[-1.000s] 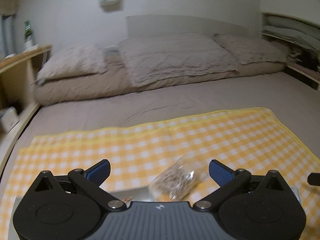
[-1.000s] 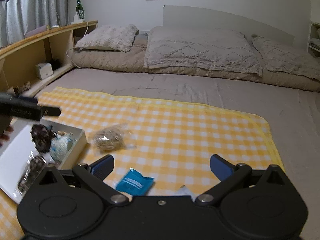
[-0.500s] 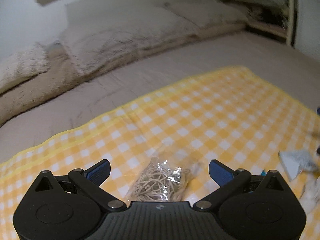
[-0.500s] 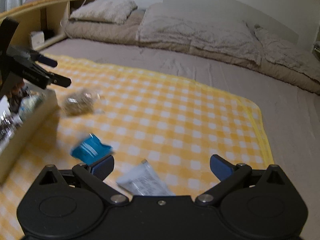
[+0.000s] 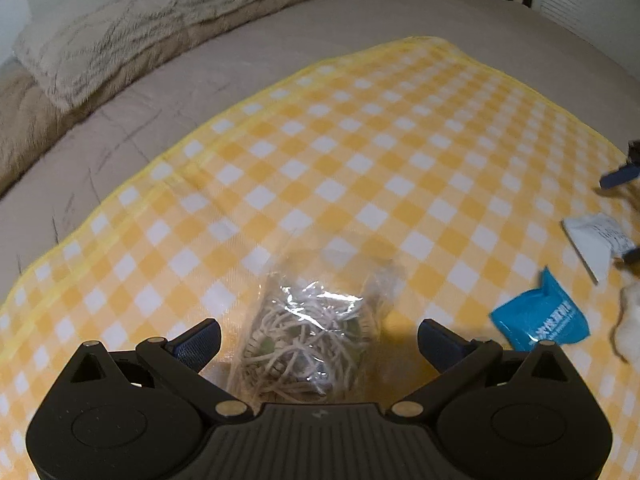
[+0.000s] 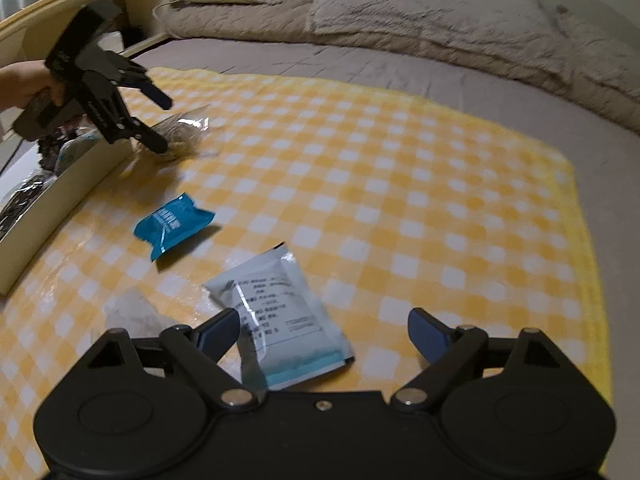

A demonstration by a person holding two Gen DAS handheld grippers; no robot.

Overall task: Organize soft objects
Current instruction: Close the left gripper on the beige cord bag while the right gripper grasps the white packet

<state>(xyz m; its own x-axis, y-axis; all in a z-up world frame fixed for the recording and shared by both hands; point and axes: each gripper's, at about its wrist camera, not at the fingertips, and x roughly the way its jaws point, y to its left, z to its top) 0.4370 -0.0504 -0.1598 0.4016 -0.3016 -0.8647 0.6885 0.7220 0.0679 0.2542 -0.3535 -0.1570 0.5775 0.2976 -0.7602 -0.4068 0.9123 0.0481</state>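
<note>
Both grippers have dropped onto targets: the left gripper [image 5: 319,340], jaws wide, straddles the string bag [image 5: 308,344], while the right gripper [image 6: 323,334], jaws unclenched but just narrowing, frames the white packet [image 6: 276,316], neither grasped yet.

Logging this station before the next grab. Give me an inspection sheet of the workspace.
Surface: yellow checked cloth on a bed.
Job's things: clear bag of cords, blue packet, white packet; tray at left, already holding items.
Clutter: nothing seen.
Grippers: left gripper open, straddling the clear bag; right gripper open, jaws just closing around the white packet, not gripping.
Cables: one by the shelf.
Surroundings: pillows.
</note>
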